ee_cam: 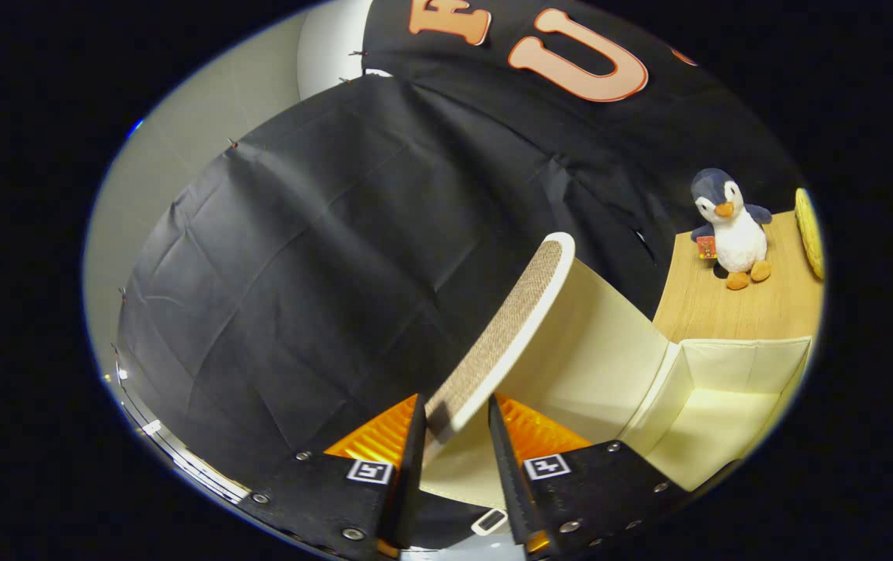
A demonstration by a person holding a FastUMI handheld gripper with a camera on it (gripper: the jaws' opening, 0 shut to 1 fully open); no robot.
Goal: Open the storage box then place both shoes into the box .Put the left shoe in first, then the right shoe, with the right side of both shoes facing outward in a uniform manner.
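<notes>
**Cream lid raised on the fabric box**

The cream fabric storage box is seen open. Its woven-topped lid is pinched between the gripper fingers. A plush penguin sits beyond the box on a wooden tabletop.

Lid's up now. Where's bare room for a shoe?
The storage box floor, ringed by its cream walls, is bare. The lid stands between the gripper fingers, crowding that edge. Wooden tabletop beyond holds a plush penguin.

Bright, even light; box interior glows pale, no glare. Fisheye bends straight edges strongly outward. Focus sharp throughout, shadows soft.
</notes>
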